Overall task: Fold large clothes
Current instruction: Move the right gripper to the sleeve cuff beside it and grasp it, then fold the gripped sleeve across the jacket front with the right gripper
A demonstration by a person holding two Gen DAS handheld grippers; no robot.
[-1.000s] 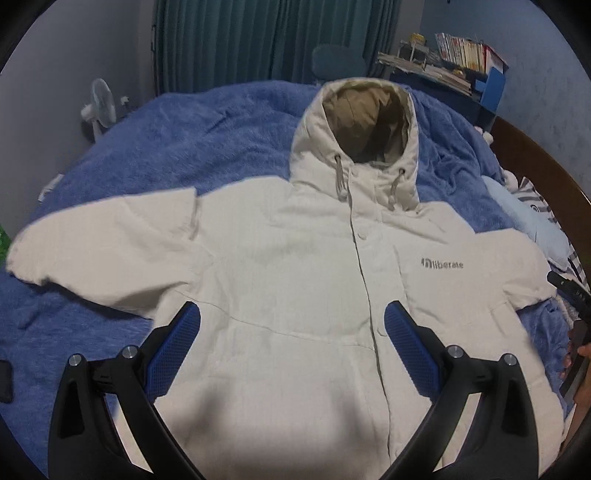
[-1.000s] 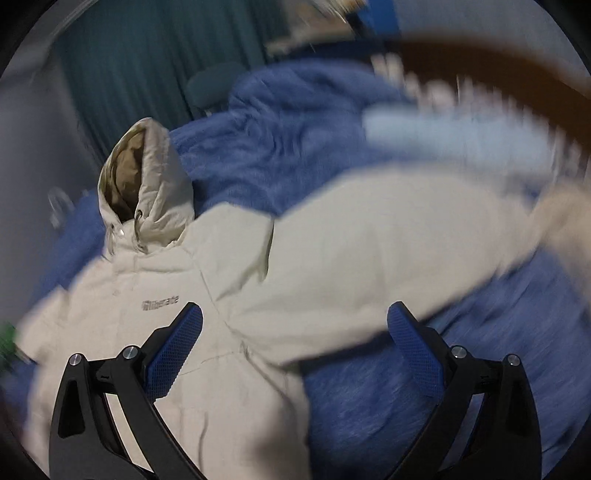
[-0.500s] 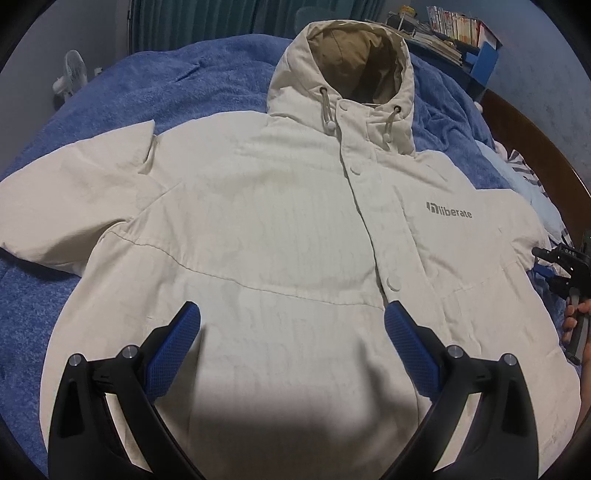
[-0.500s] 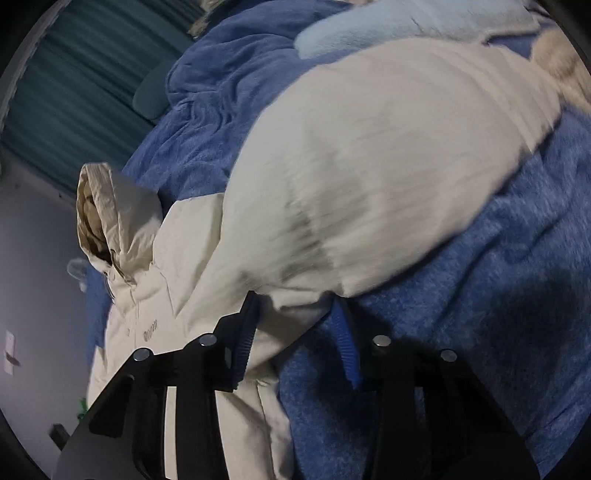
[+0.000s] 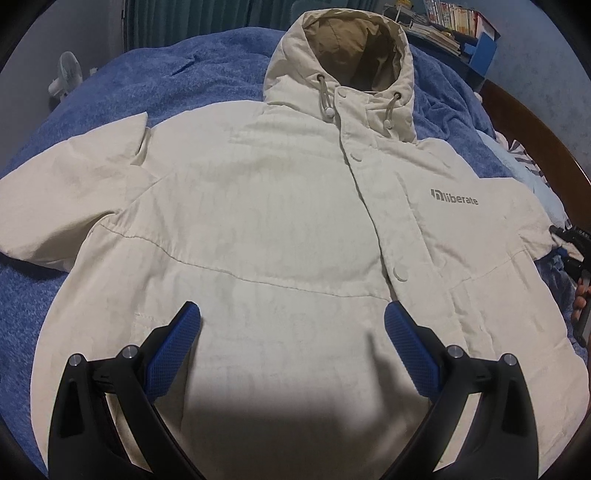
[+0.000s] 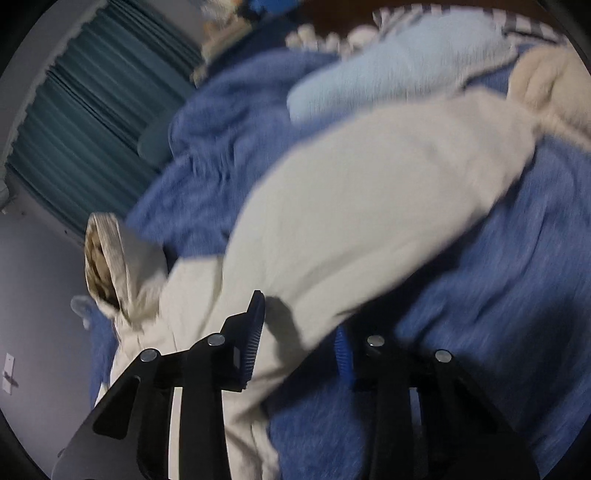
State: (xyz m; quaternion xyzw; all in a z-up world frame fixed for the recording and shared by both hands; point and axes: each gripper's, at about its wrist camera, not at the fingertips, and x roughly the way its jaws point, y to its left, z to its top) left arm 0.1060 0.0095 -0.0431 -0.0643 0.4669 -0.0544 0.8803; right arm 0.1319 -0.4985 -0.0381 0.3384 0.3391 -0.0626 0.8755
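A cream hooded jacket (image 5: 280, 221) with a grey "liberate" logo lies front up on a blue blanket (image 5: 166, 85), both sleeves spread. My left gripper (image 5: 291, 332) is open, hovering over the jacket's lower front. My right gripper (image 6: 299, 332) is shut on the jacket's sleeve (image 6: 369, 229) near the armpit, fabric pinched between its blue pads. The right gripper also shows at the right edge of the left wrist view (image 5: 576, 251). The hood (image 6: 107, 266) shows at left in the right wrist view.
A light blue pillow (image 6: 388, 81) and a wooden bed frame (image 5: 535, 125) lie beyond the sleeve. Teal curtains (image 6: 103, 110), a small fan (image 5: 66, 77) and a cluttered bookshelf (image 5: 454, 26) stand behind the bed.
My right gripper moved in and closed on the sleeve, and tilted. My left gripper came closer over the jacket's front and stayed open.
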